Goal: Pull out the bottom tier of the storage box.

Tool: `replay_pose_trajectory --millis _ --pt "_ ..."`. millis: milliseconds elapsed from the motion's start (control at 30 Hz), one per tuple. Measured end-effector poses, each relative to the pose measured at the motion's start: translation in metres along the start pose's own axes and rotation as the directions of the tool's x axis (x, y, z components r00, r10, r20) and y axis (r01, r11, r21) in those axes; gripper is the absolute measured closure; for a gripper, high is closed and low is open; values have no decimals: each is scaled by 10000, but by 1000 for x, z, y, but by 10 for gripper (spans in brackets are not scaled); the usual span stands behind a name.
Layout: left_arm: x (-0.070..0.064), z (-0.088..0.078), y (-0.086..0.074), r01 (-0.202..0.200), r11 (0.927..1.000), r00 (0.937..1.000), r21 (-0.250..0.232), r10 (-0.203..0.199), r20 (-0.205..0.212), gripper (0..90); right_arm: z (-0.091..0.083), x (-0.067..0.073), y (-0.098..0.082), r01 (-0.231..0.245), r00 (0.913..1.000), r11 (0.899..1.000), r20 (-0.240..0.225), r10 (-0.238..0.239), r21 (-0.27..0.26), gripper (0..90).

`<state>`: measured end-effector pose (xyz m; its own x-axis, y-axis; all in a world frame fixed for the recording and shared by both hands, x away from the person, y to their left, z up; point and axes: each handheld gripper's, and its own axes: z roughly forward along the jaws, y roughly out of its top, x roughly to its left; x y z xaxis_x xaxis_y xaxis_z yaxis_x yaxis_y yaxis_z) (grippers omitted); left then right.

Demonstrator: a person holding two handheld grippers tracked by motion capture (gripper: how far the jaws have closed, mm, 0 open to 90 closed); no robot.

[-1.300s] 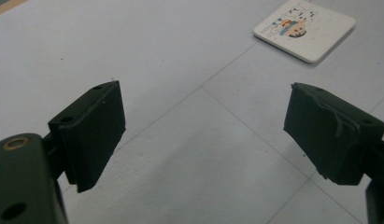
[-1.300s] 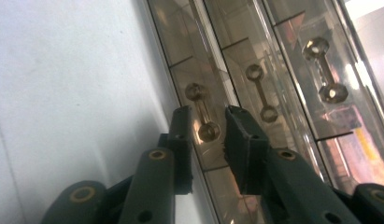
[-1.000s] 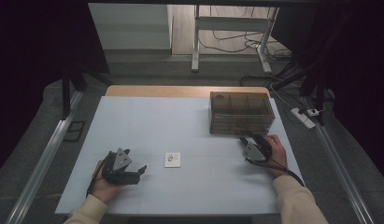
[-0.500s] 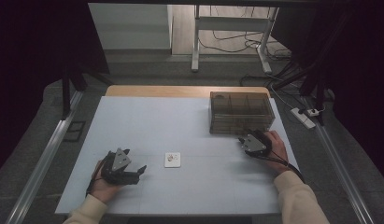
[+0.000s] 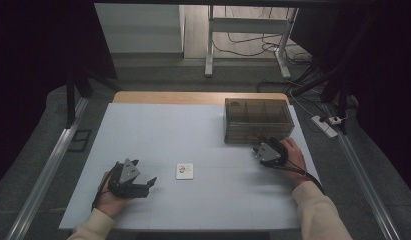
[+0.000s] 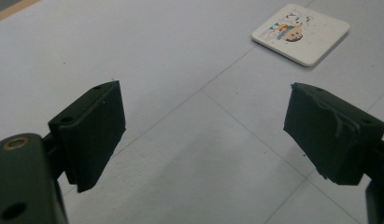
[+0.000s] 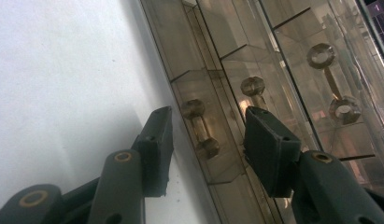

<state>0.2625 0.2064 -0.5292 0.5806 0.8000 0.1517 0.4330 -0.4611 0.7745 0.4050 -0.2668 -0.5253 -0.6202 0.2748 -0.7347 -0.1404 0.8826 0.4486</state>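
On the pale table (image 5: 203, 130), the left gripper (image 5: 149, 183) rests near the front edge in the person's left hand (image 5: 110, 197), its jaws spread wide and empty, aimed toward a small white square coaster (image 5: 184, 171) with a printed picture, lying flat just beyond them. Farther right, the right gripper (image 5: 257, 150) sits against the front of a smoky transparent drawer box (image 5: 258, 119); its jaws stand apart on either side of a drawer handle (image 7: 200, 128), not closed on it.
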Motion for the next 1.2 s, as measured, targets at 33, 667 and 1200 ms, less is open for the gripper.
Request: replay_pose_trajectory --millis 33,667,1200 --pt "0 0 0 -9 10000 10000 6 9 3 125 0 -1 0 46 10000 10000 -3 -46 29 520" --pt "0 0 0 -56 10000 10000 15 56 33 125 7 2 5 555 9984 9979 -80 -553 328 520" --pt "-1 0 0 -33 10000 10000 -6 33 41 125 10 -2 2 501 9981 9975 -378 -482 500 534"
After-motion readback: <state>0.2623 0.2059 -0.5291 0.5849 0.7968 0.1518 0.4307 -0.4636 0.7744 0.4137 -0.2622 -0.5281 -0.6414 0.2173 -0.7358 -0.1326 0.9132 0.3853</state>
